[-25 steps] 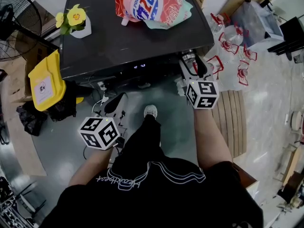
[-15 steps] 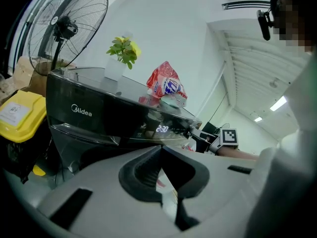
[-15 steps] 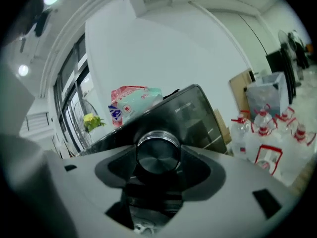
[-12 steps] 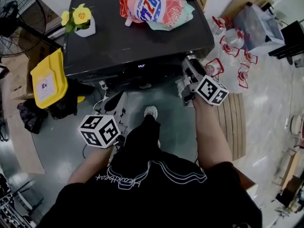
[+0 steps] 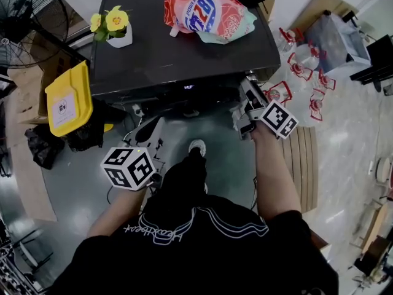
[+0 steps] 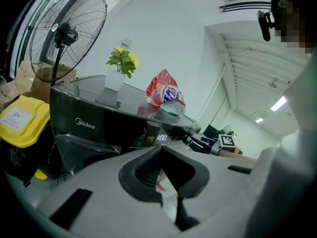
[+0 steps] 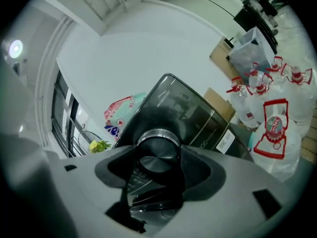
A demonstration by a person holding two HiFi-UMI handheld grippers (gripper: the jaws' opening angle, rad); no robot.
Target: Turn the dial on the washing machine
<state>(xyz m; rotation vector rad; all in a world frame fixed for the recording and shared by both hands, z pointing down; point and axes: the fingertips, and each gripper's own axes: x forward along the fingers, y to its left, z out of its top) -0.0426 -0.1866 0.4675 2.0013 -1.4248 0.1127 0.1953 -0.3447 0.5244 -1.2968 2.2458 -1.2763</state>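
Observation:
The black washing machine [image 5: 178, 48] stands in front of me, its display [image 5: 188, 86] lit on the front panel. My right gripper [image 5: 247, 91] is at the panel's right end. In the right gripper view the round, silver-rimmed dial [image 7: 157, 144] sits between the jaws of the right gripper [image 7: 157, 158], and both dark pads press on its sides. In the head view the dial is hidden behind that gripper. My left gripper [image 5: 152, 129] hangs low in front of the machine, away from it; the left gripper [image 6: 159, 151] has its jaws together with nothing between them.
On the machine's top lie a red detergent bag [image 5: 206, 11] and a white pot of yellow flowers [image 5: 115, 28]. A yellow bin [image 5: 67, 97] and a fan [image 5: 31, 11] stand at the left. Several water bottles [image 5: 301, 72] and a wooden pallet [image 5: 304, 158] are at the right.
The right gripper has rolled round on the dial; its marker cube has tipped from face-up to tilted toward the right. The left gripper has stayed low in much the same place.

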